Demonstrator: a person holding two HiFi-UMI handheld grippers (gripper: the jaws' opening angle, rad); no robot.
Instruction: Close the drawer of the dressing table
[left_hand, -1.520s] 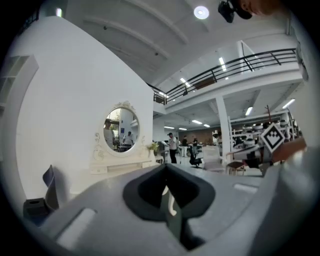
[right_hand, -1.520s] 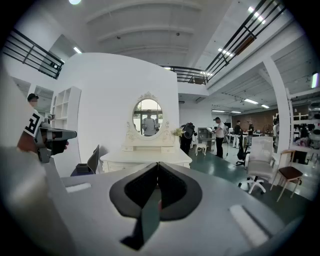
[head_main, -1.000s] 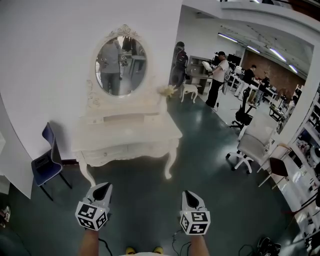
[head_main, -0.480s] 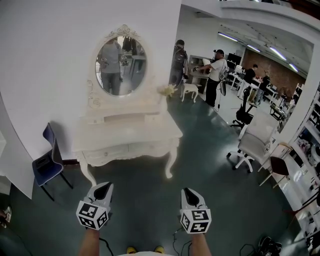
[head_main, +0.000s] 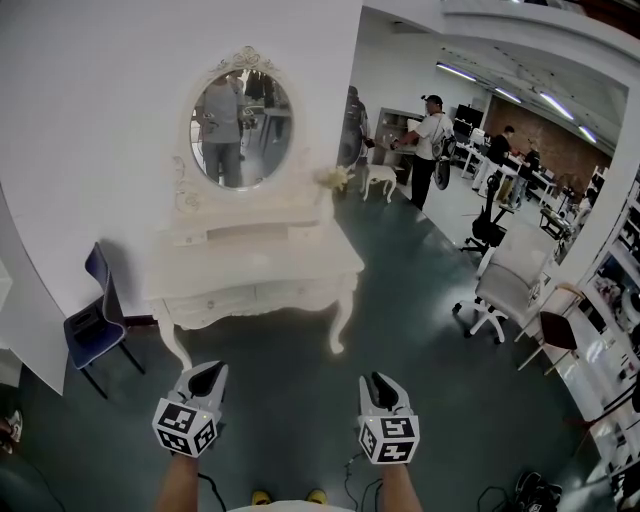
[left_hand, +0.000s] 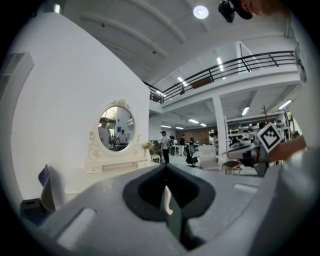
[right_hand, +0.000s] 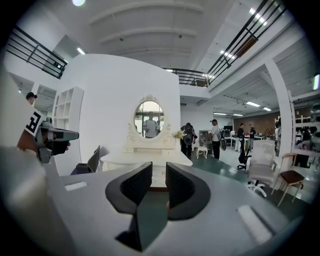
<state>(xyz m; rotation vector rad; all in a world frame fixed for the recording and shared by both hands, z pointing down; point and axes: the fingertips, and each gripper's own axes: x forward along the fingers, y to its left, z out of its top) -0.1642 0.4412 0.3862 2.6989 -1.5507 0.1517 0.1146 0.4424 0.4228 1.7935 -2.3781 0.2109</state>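
Head view: left gripper (head_main: 209, 369) closed, right gripper (head_main: 377, 379) parted

left gripper (head_main: 205, 373) and right gripper (head_main: 377, 381): grey, black pads (right_hand: 134, 187), marker cubes (head_main: 184, 428).

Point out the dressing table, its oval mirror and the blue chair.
dressing table (head_main: 255, 268): head view, on the white tabletop.
oval mirror (head_main: 240, 130): head view, on the middle of the glass.
blue chair (head_main: 92, 335): head view, on the seat.

Bright overhead ceiling lights, fisheye edge warping, dark vignetted corners
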